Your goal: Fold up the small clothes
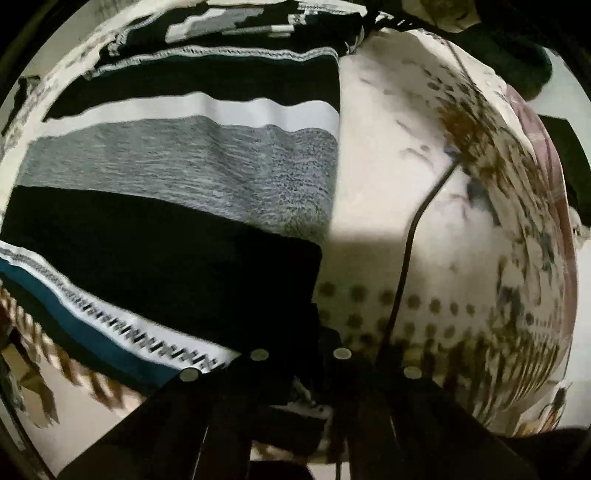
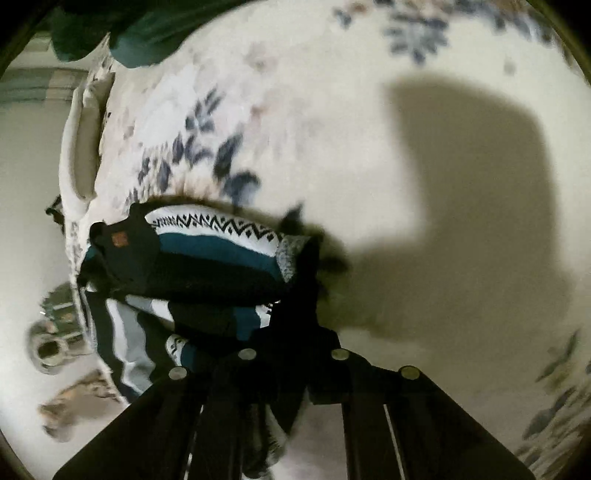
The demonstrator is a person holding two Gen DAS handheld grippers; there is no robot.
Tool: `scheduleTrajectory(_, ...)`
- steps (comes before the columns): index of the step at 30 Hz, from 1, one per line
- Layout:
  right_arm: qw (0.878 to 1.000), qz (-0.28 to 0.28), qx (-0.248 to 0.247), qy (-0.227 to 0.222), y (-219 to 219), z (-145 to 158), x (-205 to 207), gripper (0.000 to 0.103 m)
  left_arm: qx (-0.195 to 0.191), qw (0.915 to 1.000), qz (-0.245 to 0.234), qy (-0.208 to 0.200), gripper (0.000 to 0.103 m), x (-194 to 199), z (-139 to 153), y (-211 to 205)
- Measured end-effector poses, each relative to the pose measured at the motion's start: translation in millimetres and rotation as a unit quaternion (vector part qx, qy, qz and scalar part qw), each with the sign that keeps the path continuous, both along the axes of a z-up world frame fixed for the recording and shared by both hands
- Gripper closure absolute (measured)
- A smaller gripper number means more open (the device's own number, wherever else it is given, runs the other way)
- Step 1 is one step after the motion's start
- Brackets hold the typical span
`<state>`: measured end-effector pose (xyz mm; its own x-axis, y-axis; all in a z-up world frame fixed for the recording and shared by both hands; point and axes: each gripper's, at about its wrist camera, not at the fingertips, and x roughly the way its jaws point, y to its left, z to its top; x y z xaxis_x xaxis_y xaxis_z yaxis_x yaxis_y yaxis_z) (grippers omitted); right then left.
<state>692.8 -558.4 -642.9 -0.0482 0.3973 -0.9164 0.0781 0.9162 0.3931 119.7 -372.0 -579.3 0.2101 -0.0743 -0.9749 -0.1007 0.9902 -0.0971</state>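
Observation:
A small striped sweater [image 1: 177,192], in black, white, grey and teal bands with a zigzag trim, lies spread on a floral bedspread [image 1: 388,177]. My left gripper [image 1: 299,365] is shut on the sweater's black lower edge, close to the lens. In the right wrist view the same sweater [image 2: 207,258] hangs bunched and folded over itself. My right gripper [image 2: 295,350] is shut on its dark fabric and holds it above the bedspread [image 2: 332,129].
A thin black cable [image 1: 410,240] runs across the bedspread right of the sweater. Dark green cloth [image 2: 147,33] lies at the far end of the bed. The bed's edge [image 2: 79,147] and floor with blurred objects [image 2: 51,347] are to the left.

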Motion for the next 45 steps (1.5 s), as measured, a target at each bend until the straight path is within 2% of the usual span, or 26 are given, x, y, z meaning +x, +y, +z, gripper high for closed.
scheduleTrajectory(3,0.999,-0.01,0.019,0.029,0.1,-11.6,1.6,0.092,0.0,1.0,0.001,0.002,0.1,-0.9,4.6,6.4)
scheduleTrajectory(5,0.997,-0.031,0.043,0.049,-4.3,-8.8,3.5,0.08,0.001,1.0,0.002,-0.002,0.1,-0.2,8.6,9.7)
scheduleTrajectory(6,0.997,-0.033,0.048,0.053,-6.9,-7.3,4.4,0.071,0.0,1.0,-0.003,-0.005,0.1,-1.0,12.2,8.3)
scheduleTrajectory(9,0.996,-0.037,0.054,0.056,-14.5,-4.9,8.9,0.067,0.001,0.9998,-0.014,-0.012,0.1,-8.5,21.7,1.0)
scheduleTrajectory(12,0.995,-0.037,0.063,0.066,-16.9,-13.6,7.7,0.068,0.001,0.9997,-0.021,-0.014,0.1,-4.2,21.5,-3.6)
scheduleTrajectory(15,0.996,-0.032,0.067,0.058,-11.3,-16.2,2.8,0.09,0.001,0.9998,-0.016,-0.013,0.1,-6.9,27.9,2.9)
scheduleTrajectory(19,0.999,-0.031,0.026,0.025,-8.1,-2.2,3.4,0.093,-0.001,0.9998,-0.009,-0.017,0.1,-6.9,37.9,4.9)
scheduleTrajectory(22,0.999,-0.024,0.009,0.033,-3.4,4.0,8.4,0.093,-0.002,0.9998,-0.002,-0.022,0.1,-8.0,47.4,11.3)
scheduleTrajectory(27,0.999,-0.001,0.005,0.033,17.2,48.2,12.0,0.093,-0.021,0.9983,0.038,-0.039,0.1,-5.3,79.8,40.9)
scheduleTrajectory(33,0.999,0.043,-0.004,-0.006,78.3,131.1,16.4,0.093,-0.06,0.9898,0.098,-0.084,0.1,-7.5,132.3,113.1)
scheduleTrajectory(35,0.998,0.054,-0.008,-0.015,111.3,154.5,17.7,0.093,-0.083,0.983,0.133,-0.094,0.1,-9.7,143.7,153.9)
scheduleTrajectory(40,0.996,0.07,-0.028,-0.037,199.5,195.1,19.1,0.093,-0.114,0.9693,0.189,-0.109,0.1,-17.2,149.8,239.1)
scheduleTrajectory(45,0.994,0.082,-0.064,-0.045,306.9,199.7,28.6,0.093,-0.142,0.9562,0.234,-0.104,0.1,-24.9,128.1,321.8)
